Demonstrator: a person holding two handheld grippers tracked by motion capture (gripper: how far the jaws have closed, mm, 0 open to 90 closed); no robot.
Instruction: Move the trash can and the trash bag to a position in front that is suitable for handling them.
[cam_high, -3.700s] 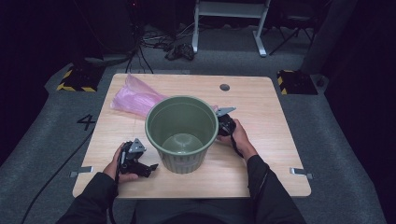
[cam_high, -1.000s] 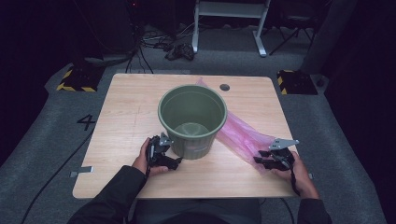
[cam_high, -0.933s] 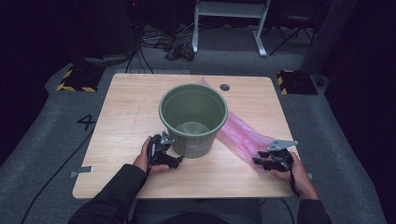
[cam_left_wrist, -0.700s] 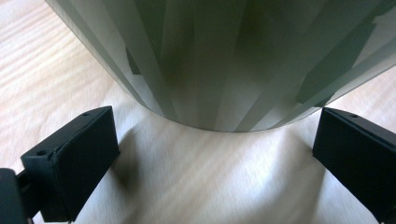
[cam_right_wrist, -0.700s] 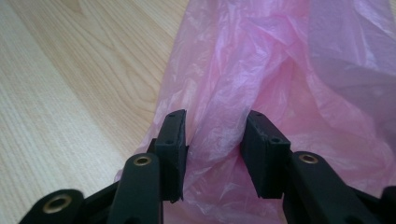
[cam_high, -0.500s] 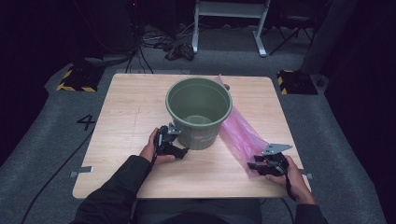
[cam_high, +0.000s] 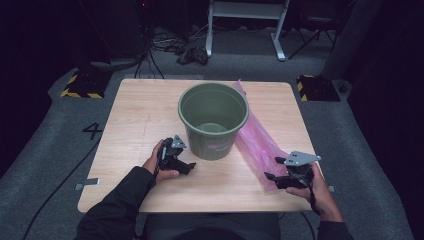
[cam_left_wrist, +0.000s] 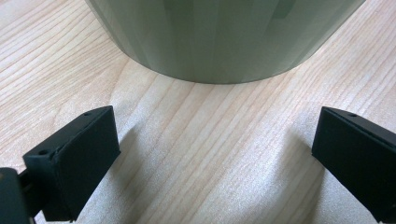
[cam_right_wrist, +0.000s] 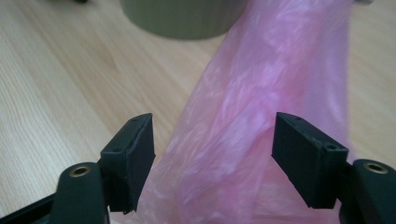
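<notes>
Green bin (cam_high: 214, 120) upright mid-desk (cam_high: 135, 115), pink bag (cam_high: 260, 145) beside it reaching the near-right edge. Left gripper (cam_left_wrist: 210, 154) fingers spread, empty; right gripper (cam_right_wrist: 212, 154) fingers spread astride bag.

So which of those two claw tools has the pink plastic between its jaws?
The right gripper: its open jaws straddle the pink bag. The left gripper just faces the green bucket.

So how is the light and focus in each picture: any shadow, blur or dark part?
High view: the table is evenly lit, the floor around it falls into near black. Left gripper view: sharp wood grain, with a soft shadow beside each jaw; the bin looks slightly soft. Right gripper view: the pink bag is blurred and pale, and the bin behind is out of focus.
</notes>
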